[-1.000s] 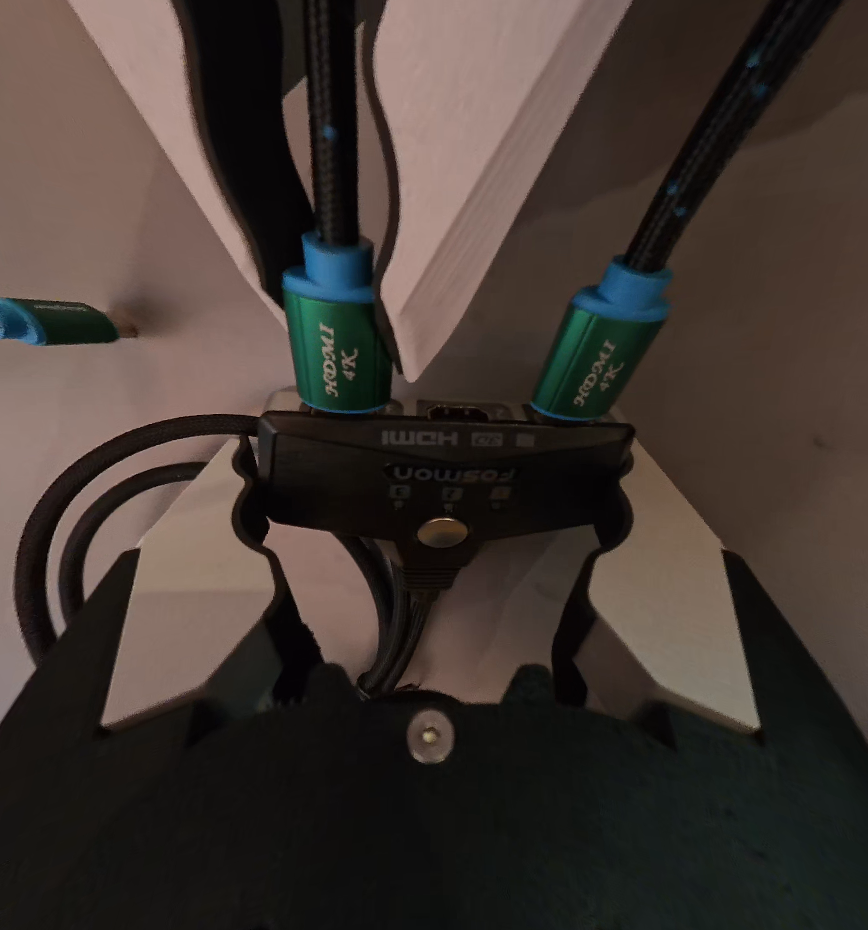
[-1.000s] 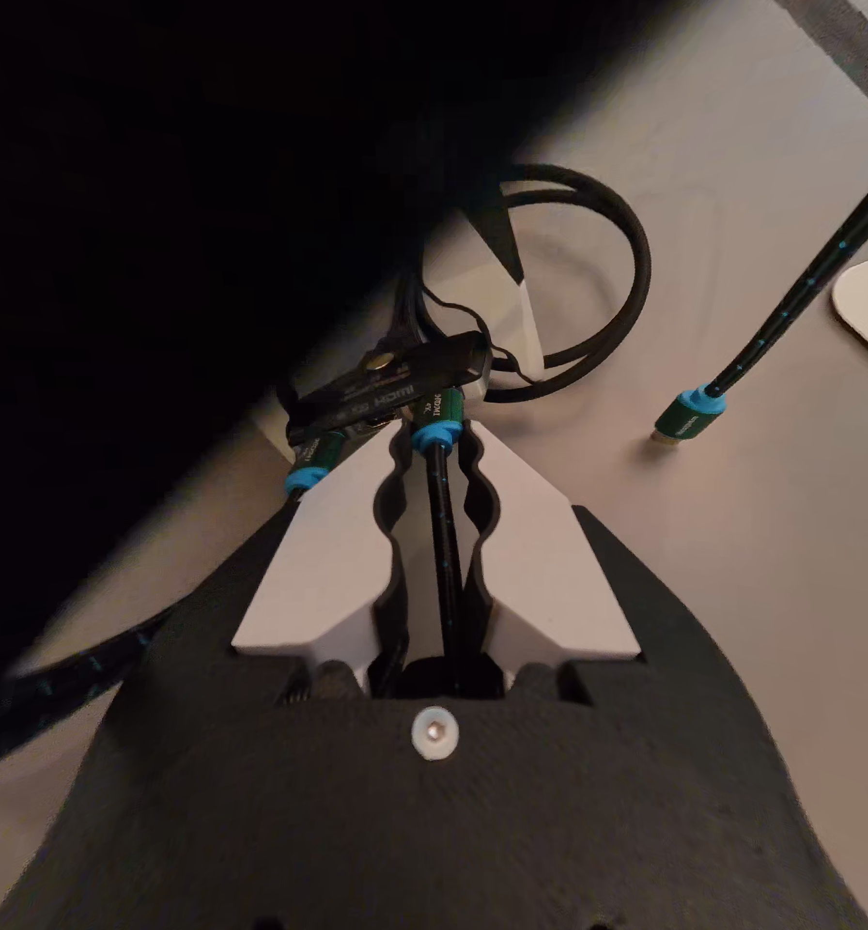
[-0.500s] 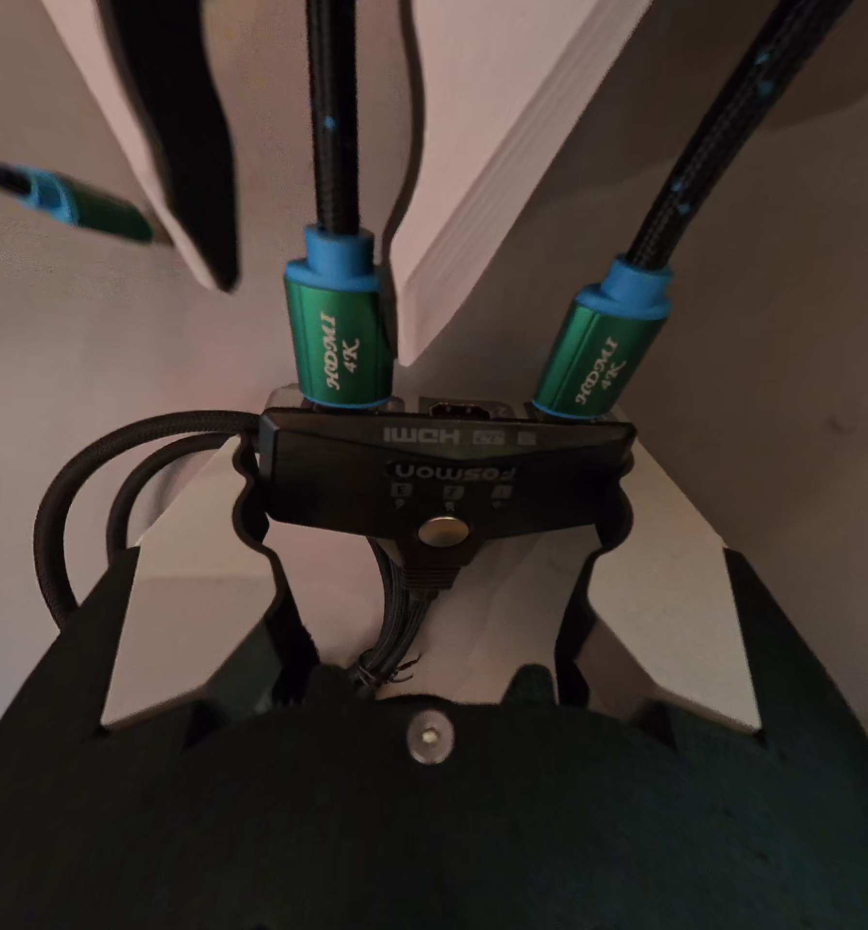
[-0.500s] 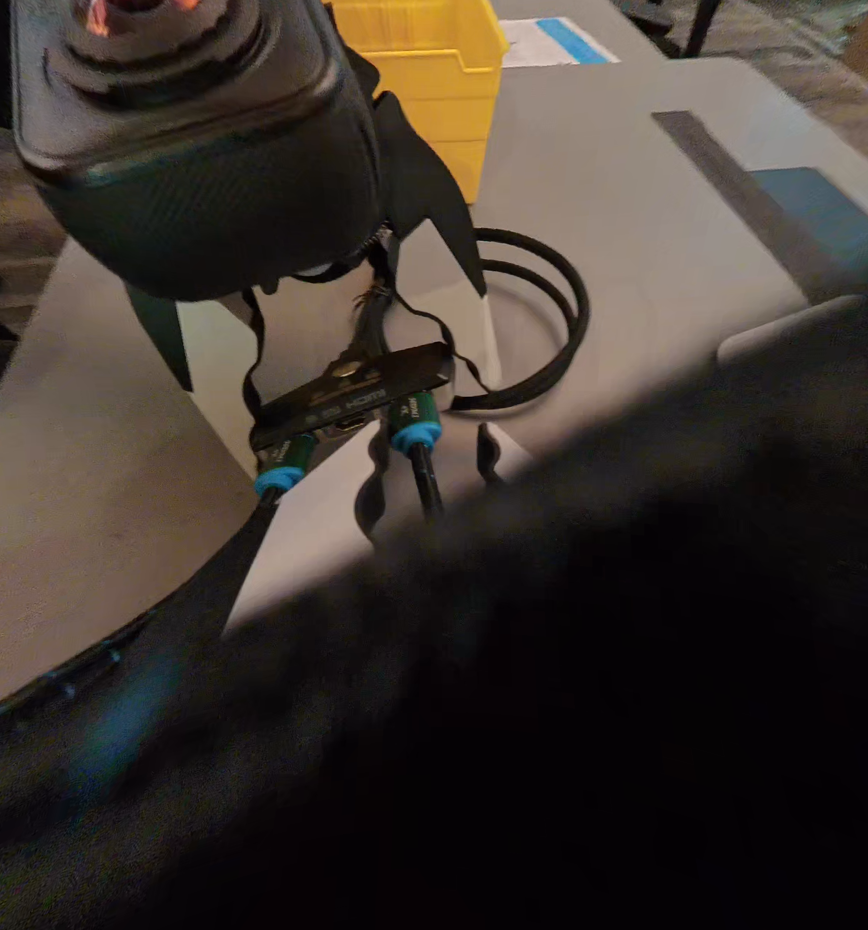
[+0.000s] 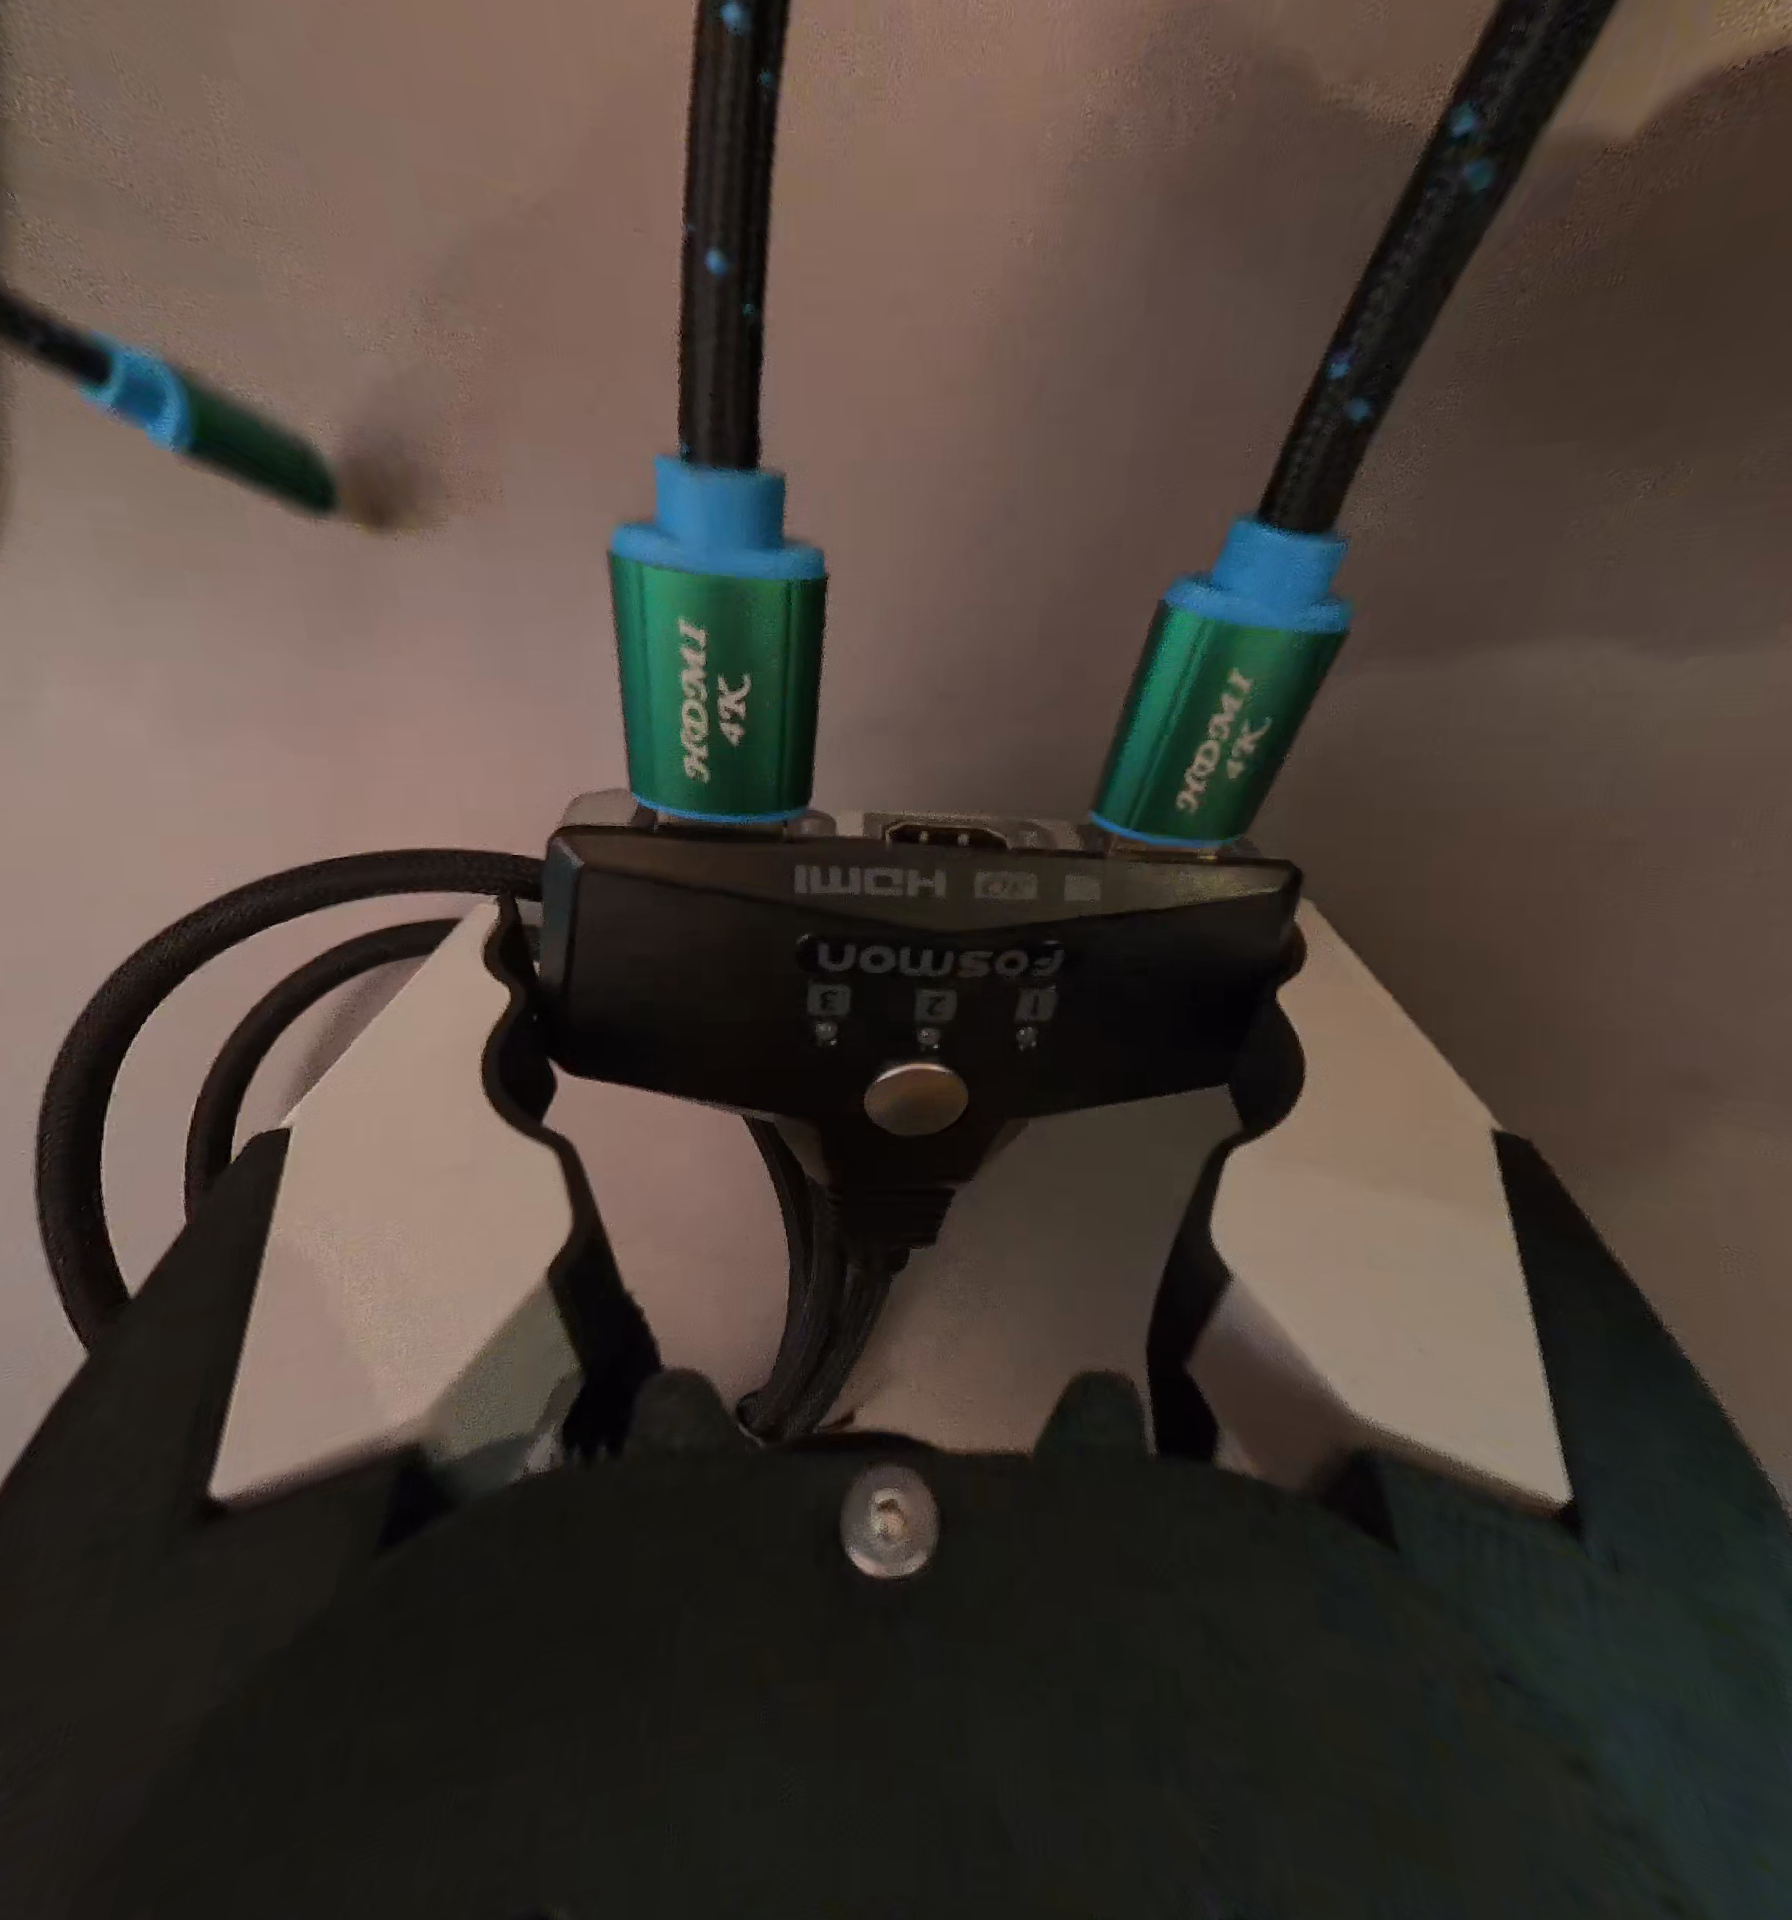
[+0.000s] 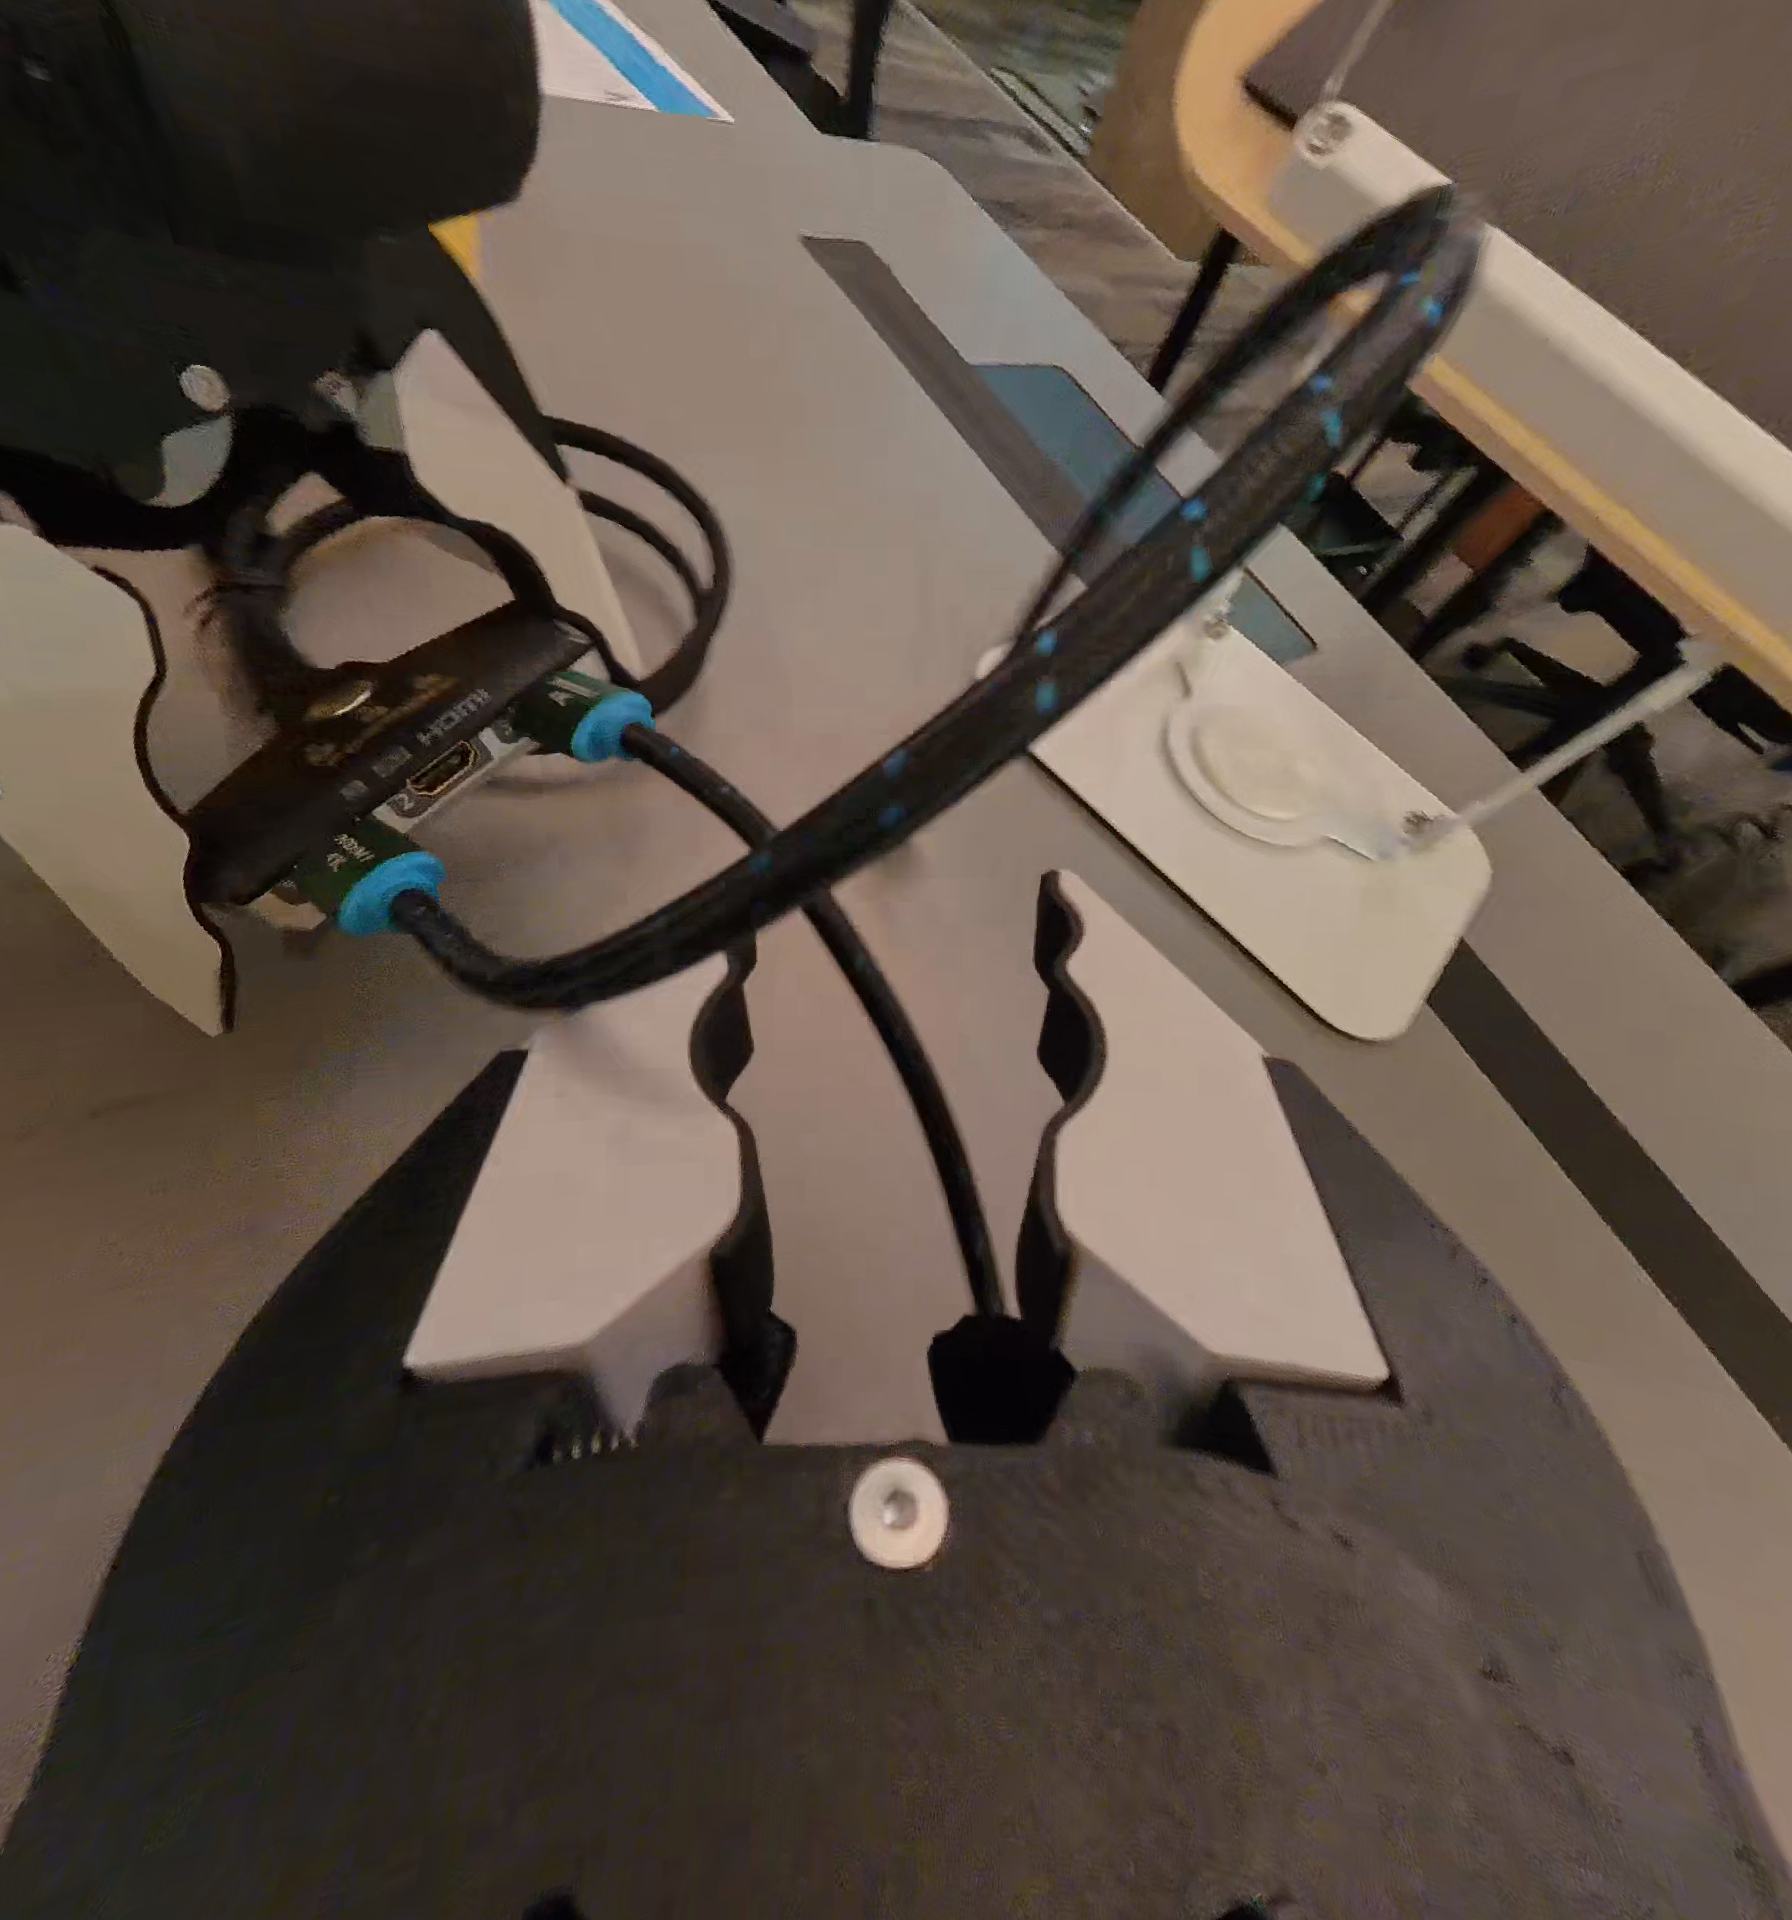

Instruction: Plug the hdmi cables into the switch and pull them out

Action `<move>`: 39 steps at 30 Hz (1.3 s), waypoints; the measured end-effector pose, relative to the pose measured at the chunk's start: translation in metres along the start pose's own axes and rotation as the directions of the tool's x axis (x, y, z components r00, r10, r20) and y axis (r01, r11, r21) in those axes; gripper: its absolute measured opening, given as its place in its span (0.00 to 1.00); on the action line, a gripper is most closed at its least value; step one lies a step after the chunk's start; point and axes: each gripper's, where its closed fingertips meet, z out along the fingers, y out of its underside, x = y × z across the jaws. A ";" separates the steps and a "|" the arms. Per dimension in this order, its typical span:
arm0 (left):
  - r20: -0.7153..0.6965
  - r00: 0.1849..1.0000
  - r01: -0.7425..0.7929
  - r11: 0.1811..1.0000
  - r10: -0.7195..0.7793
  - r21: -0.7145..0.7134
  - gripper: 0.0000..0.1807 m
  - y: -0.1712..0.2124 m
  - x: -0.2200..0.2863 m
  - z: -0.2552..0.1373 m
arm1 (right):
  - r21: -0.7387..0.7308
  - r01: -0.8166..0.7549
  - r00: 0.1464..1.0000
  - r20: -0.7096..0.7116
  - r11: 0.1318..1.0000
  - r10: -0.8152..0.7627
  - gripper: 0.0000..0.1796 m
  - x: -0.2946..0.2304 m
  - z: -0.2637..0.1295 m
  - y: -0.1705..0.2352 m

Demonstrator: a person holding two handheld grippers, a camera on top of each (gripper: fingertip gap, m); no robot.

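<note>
A pale grey table [image 6: 767, 343] fills most of the frame. A coiled black cable [image 6: 684, 582] lies on it at centre left. A white base plate [image 6: 1318, 894] rests at its right edge.

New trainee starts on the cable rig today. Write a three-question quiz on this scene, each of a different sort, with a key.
1. True or false: the middle port of the switch is empty.
2. How many green plugs sit in the switch? A) one B) two C) three
3. Fill in: the left gripper is shut on the ____.

Key:
1. True. The left plug and the right plug fill the outer ports.
2. B. A third plug hangs loose, away from the switch.
3. Switch. The right gripper is open; a cable runs between its fingers.
</note>
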 end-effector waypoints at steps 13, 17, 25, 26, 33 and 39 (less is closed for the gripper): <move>0.016 0.957 0.280 0.938 -0.289 0.205 0.72 -0.023 -0.022 0.000 | 0.001 -0.277 0.921 0.287 0.961 0.265 0.26 -0.029 -0.019 -0.014; 0.035 0.952 0.284 0.919 -0.305 0.274 0.69 -0.035 -0.020 0.001 | -0.147 -0.298 0.858 0.392 0.943 0.333 0.34 -0.061 0.002 0.015; 0.065 0.955 0.262 0.926 -0.289 0.272 0.69 -0.038 -0.011 0.009 | -0.125 -0.542 0.676 0.522 0.831 0.520 0.34 -0.073 0.014 0.004; 0.074 0.955 0.259 0.928 -0.288 0.269 0.69 -0.039 -0.011 0.009 | -0.120 -0.563 0.663 0.525 0.817 0.534 0.32 -0.072 0.016 0.004; 0.132 0.963 0.192 0.939 -0.236 0.284 0.70 -0.047 0.003 0.012 | -0.146 -0.575 0.643 0.528 0.805 0.555 0.18 -0.084 0.029 0.011; 0.127 0.966 0.176 0.936 -0.224 0.305 0.71 -0.052 0.008 0.000 | -0.092 -0.542 0.672 0.549 0.835 0.497 0.13 -0.083 0.023 0.004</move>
